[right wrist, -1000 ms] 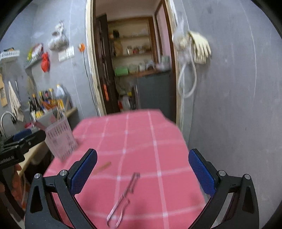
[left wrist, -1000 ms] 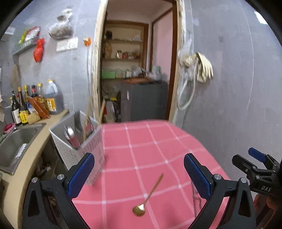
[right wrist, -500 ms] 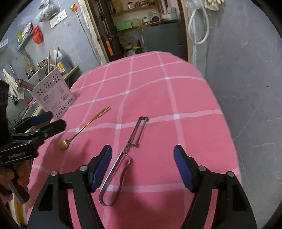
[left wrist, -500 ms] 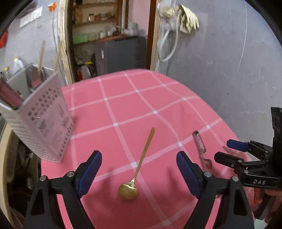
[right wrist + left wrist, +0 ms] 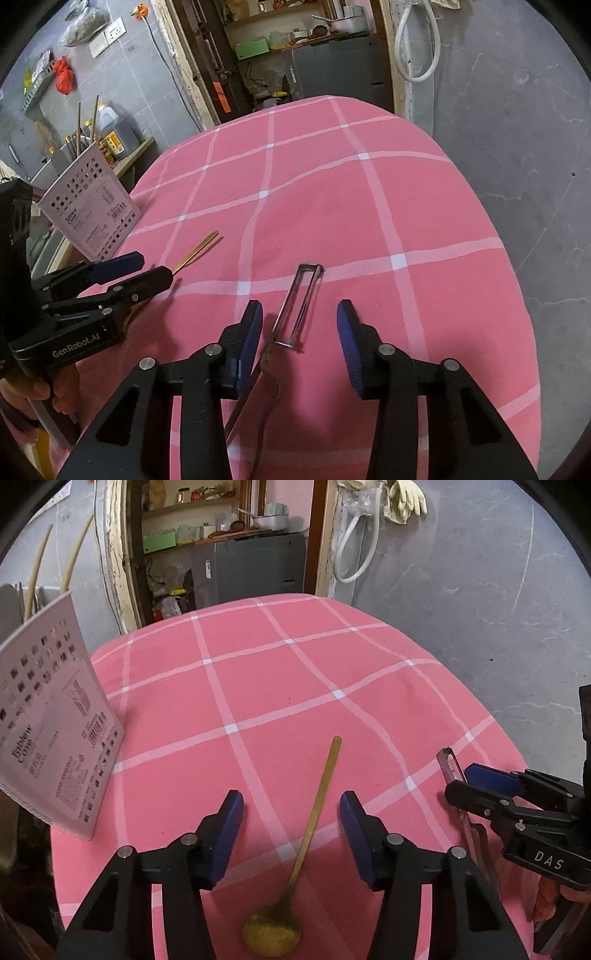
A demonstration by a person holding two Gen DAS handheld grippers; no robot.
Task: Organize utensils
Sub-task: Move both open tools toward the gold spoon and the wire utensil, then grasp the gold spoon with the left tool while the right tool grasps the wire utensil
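Left tongs (image 5: 291, 830) low over the table (image 5: 280, 686), jaws spread apart, blue pads (image 5: 229, 834) facing each other across the gap, nothing gripped. Right tongs (image 5: 299, 339) likewise low, jaws parted, pads (image 5: 349, 347) clear of any contact. Both pointed forward and angled downward, side by side, near each other. Bare fingers (image 5: 40, 391) wrapped round the left handle.
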